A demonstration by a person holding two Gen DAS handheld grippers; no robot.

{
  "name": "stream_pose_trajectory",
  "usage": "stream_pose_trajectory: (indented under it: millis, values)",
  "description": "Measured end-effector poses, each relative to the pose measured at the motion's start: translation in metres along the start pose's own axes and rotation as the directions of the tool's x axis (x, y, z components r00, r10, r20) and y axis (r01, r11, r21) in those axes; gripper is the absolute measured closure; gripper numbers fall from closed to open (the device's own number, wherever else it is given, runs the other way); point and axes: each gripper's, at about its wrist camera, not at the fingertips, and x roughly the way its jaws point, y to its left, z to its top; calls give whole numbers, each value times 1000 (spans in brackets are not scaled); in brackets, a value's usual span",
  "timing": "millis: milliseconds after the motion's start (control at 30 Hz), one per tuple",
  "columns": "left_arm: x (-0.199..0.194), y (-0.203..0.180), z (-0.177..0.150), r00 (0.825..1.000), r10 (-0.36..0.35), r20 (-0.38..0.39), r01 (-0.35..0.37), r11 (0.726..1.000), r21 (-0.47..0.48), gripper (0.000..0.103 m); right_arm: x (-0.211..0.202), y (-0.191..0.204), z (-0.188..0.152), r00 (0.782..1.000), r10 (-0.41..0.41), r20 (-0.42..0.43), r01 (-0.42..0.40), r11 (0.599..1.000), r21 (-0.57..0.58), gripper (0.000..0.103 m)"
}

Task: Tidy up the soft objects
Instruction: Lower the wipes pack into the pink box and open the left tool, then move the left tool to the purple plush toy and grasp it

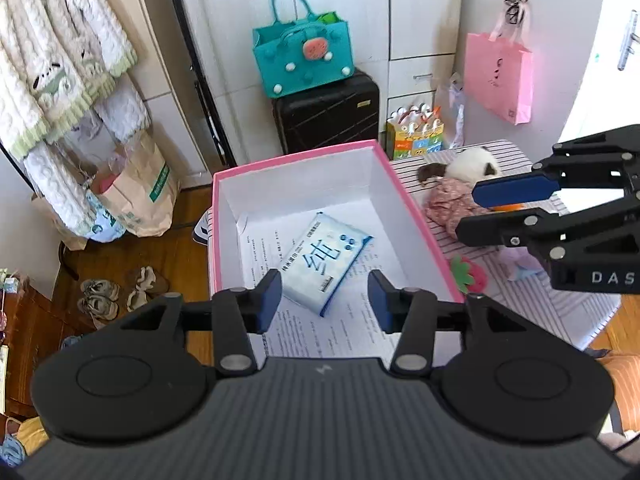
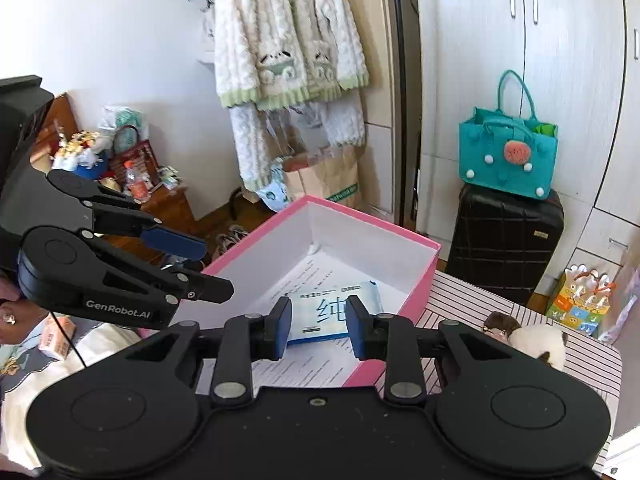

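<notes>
Both hand-held grippers, left (image 1: 324, 300) and right (image 2: 318, 328), hang part-open and empty above the tissue pack (image 1: 324, 262) lying in the pink box (image 1: 420, 216), so the plush toy (image 1: 472, 166) on the striped worktop (image 1: 560, 300) looks next: approach low, pinch gently.

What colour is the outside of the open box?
Pink, white inside; clearest in the right wrist view.

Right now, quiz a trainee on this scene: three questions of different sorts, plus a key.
1. True or false: the tissue pack lies inside the pink box.
2. What stands under the teal bag? A) chair B) black suitcase C) stool
3. Fill in: the fingers of the left gripper hold ____.

Key: 1 true; 2 B; 3 nothing.
</notes>
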Motion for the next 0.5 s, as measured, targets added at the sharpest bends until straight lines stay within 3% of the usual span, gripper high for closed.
stream_pose_trajectory:
  millis: [333,500]
  values:
    - [-41,-28,-22,995,-40,90,37,999,33,43,-68,3,-24,996,-9,84,14,999,-49,64]
    - [-51,-48,-39,986,-83,144,77,996,47,39,-90,-6,-44,994,-43,104,48,998,-38,56]
